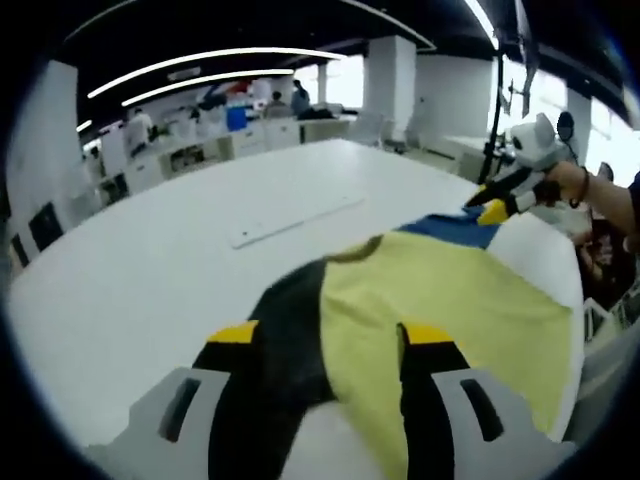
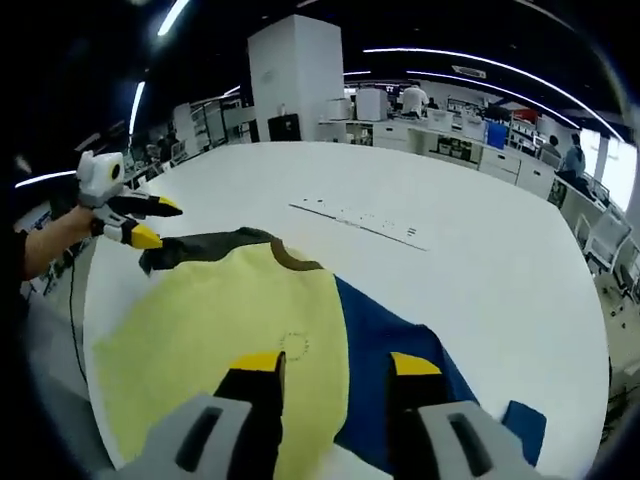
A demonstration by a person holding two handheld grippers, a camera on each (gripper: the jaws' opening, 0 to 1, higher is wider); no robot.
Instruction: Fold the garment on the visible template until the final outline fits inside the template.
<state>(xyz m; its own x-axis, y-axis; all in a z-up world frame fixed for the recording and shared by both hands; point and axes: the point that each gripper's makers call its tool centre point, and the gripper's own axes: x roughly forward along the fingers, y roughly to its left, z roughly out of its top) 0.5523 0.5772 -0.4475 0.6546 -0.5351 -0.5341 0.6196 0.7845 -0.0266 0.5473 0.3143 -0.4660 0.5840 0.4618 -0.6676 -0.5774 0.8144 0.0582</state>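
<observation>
1. Garment point(image 1: 440, 300): yellow body, one black sleeve, one blue sleeve. It lies spread on the white table point(image 1: 150, 270), filling the lower centre and right of the left gripper view and the lower left to centre of the right gripper view.
2. Left gripper point(image 1: 330, 335): jaws apart at the bottom of its own view, black sleeve and yellow panel lying between and under them. In the right gripper view it sits at upper left, tips right at the black sleeve end; cannot tell whether it is clamped.
3. Right gripper point(image 2: 335, 362): jaws apart at the bottom of its own view, straddling the yellow/blue seam. In the left gripper view it is at the right edge, by the blue sleeve; grip again unclear.
4. Template: I can't make out an outline. A thin pale strip point(image 2: 360, 222) with markings lies on the table beyond the garment; can't tell what it is.
5. Risks:
   - One-sided pinch: the fabric skews and the fold lands crooked.
   - Grabbing a single layer: body bunches underneath.
   - Garment sits close to the near table edge; dragging could pull it over.
   - No visible outline means fit can't be verified.
</observation>
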